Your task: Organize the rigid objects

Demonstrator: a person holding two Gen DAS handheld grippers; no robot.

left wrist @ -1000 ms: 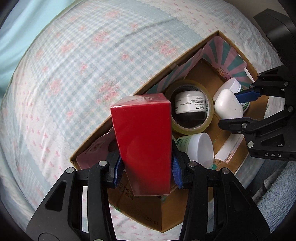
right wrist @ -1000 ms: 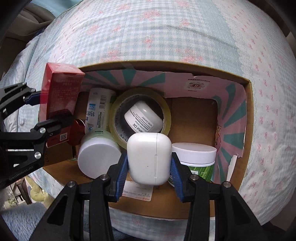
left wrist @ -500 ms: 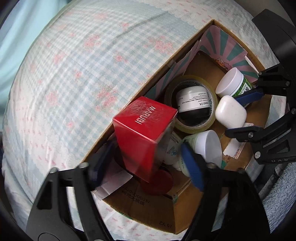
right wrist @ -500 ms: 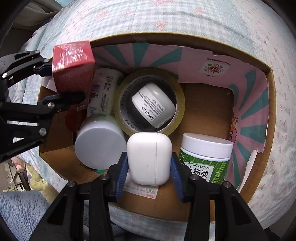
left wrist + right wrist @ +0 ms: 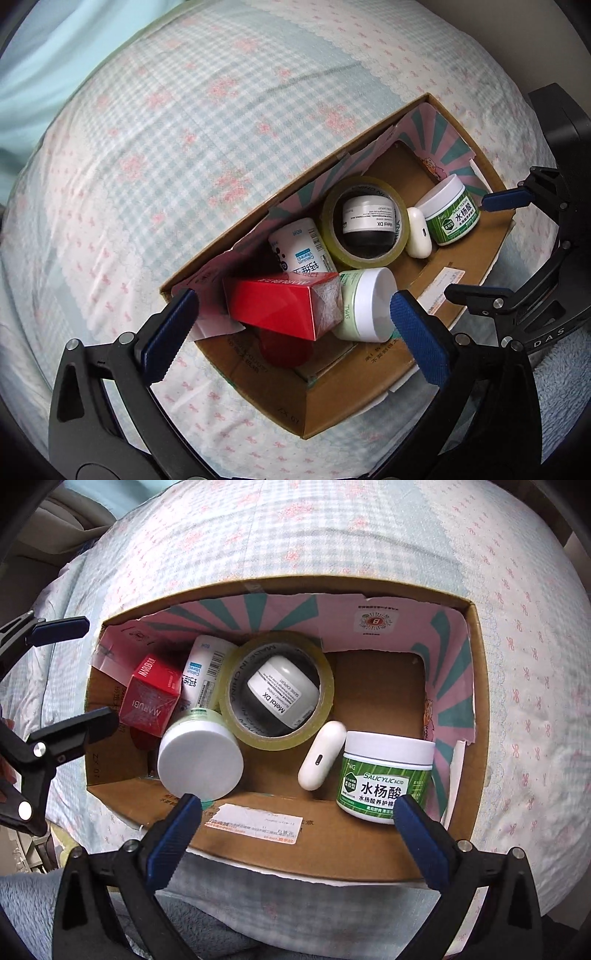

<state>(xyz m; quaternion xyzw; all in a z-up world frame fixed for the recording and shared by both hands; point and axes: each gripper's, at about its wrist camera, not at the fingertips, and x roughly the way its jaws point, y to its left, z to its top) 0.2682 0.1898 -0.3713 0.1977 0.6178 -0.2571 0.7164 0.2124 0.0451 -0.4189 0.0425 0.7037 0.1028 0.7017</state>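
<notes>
A cardboard box (image 5: 369,387) (image 5: 369,853) sits on the bed. A red carton (image 5: 284,306) (image 5: 151,701) lies tilted in its left end. A white earbud case (image 5: 417,236) (image 5: 321,755) lies on its side between a tape roll (image 5: 364,221) (image 5: 277,690) and a green jar (image 5: 450,216) (image 5: 384,779). My left gripper (image 5: 291,328) is open and empty above the red carton. My right gripper (image 5: 295,838) is open and empty over the box's near wall.
The box also holds a pale green jar with a white lid (image 5: 365,306) (image 5: 201,764), a white bottle (image 5: 299,254) (image 5: 201,672) and a small jar inside the tape roll (image 5: 282,692). A checked bedspread (image 5: 166,147) surrounds the box.
Both grippers have opened. The red carton dropped from the left gripper and tipped over in the box. The earbud case fell from the right gripper onto the box floor. Both grippers pulled back.
</notes>
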